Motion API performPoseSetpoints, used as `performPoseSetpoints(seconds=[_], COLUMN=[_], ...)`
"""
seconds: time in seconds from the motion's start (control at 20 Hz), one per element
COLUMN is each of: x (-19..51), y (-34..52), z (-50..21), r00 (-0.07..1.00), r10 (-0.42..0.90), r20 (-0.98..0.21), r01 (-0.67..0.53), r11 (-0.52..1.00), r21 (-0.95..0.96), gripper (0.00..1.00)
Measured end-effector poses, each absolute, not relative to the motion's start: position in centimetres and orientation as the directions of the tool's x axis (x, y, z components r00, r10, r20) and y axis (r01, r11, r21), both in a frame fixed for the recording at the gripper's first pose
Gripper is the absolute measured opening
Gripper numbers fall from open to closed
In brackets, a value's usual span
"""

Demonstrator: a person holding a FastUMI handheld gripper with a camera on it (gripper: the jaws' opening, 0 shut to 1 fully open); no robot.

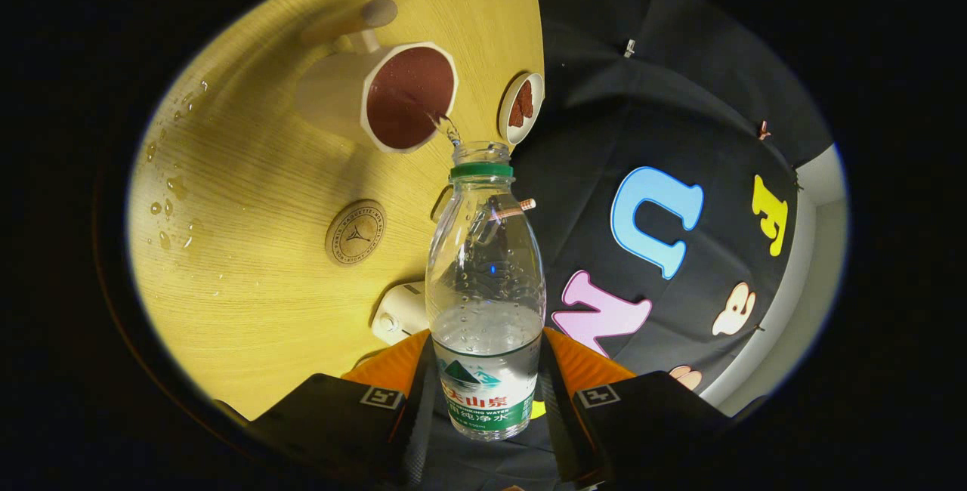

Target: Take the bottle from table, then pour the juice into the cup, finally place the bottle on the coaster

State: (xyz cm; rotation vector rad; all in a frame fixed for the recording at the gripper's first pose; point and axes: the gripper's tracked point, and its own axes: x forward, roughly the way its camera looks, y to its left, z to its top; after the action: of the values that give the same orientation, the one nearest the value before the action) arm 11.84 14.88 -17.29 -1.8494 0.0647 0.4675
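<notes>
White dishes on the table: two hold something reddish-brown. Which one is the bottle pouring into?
The large angular cup, just beyond the gripper-held bottle mouth; the small dish beside it sits apart from the stream.

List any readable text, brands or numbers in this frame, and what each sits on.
Label on the bottle, which the gripper is shut on: print is curved and partly hidden, no reliable reading.
Coaster: lettering around the rim, too small to read.
Fingers: square coded markers, no words.
Nothing can be quoted with confidence.
</notes>
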Motion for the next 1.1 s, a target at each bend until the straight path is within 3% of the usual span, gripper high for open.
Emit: performPoseSetpoints(seconds=[1.1], x=[11.9], y=[16.5], z=[-17.0], r00=[0.897], r10=[0.268], r20=[-0.351], r01=[-0.164], r11=[-0.535], r21=[-0.829], gripper=[0.68])
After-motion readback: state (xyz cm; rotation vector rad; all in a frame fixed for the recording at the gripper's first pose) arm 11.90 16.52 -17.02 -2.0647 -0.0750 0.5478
